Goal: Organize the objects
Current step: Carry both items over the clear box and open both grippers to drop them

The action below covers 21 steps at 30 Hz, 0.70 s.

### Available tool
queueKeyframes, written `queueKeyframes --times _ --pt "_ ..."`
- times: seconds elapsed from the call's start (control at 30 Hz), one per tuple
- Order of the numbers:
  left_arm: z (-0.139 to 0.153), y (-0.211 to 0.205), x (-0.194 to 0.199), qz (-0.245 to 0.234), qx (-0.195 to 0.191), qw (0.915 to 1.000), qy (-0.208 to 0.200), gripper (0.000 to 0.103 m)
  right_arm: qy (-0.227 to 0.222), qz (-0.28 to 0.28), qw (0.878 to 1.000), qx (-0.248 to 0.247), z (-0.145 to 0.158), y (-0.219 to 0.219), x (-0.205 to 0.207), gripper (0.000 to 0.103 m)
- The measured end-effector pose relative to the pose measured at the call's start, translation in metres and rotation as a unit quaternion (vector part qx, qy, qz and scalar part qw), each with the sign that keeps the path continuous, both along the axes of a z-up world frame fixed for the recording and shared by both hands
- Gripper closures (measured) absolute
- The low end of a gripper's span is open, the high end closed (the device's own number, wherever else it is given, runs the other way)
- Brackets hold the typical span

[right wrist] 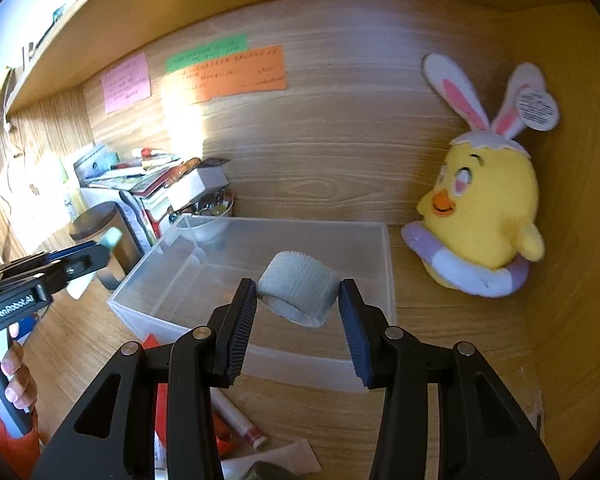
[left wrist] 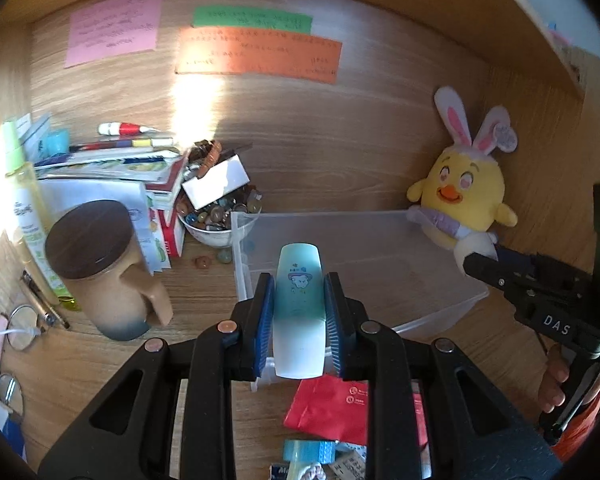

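Note:
My left gripper (left wrist: 299, 312) is shut on a teal and white tube (left wrist: 299, 304) and holds it above the near edge of a clear plastic box (left wrist: 440, 316). In the right wrist view my right gripper (right wrist: 298, 320) is open; a white bandage roll (right wrist: 298, 288) sits between and just beyond its fingertips, over the clear box (right wrist: 384, 240). Whether the roll touches the pads or rests in the box I cannot tell. The left gripper shows at the left of the right wrist view (right wrist: 96, 254), the right gripper at the right of the left wrist view (left wrist: 476, 264).
A yellow plush chick (left wrist: 462, 196) with bunny ears stands at the back right (right wrist: 484, 216). A lidded mug (left wrist: 104, 272), a bowl of stones (left wrist: 216, 220), stacked books (left wrist: 112, 168) and a bottle (left wrist: 24, 208) crowd the left. A red packet (left wrist: 332, 404) and small items lie in front.

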<state>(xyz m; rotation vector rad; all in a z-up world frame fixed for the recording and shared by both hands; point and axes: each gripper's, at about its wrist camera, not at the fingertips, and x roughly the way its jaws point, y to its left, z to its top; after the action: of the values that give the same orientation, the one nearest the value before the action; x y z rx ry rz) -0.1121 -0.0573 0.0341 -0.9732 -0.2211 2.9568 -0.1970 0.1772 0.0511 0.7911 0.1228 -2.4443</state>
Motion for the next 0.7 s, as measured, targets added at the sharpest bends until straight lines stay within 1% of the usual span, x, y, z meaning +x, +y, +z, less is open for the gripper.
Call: queueKeyframes --times 0.17,0.43,0.57,0.7 --pt "-0.012 0.004 -0.024 -0.01 -0.008 0.9994 -0.031 0.078 -0.024 0.02 0.999 0.016 -0.005 -0.015 -0.021 0.064" --pt "-0.034 0.002 -0.059 -0.024 0.004 0.996 -0.086 0.078 -0.049 0.029 0.997 0.06 -0.023 -0.039 -0.044 0.064" --pt "-0.042 0.002 -0.067 -0.027 0.002 0.9948 -0.099 0.078 -0.064 0.032 0.995 0.076 -0.037 -0.048 -0.051 0.064" --pt "-0.047 0.007 -0.07 -0.035 -0.012 0.9939 -0.104 0.078 -0.078 0.033 0.993 0.083 -0.05 -0.054 -0.057 0.064"
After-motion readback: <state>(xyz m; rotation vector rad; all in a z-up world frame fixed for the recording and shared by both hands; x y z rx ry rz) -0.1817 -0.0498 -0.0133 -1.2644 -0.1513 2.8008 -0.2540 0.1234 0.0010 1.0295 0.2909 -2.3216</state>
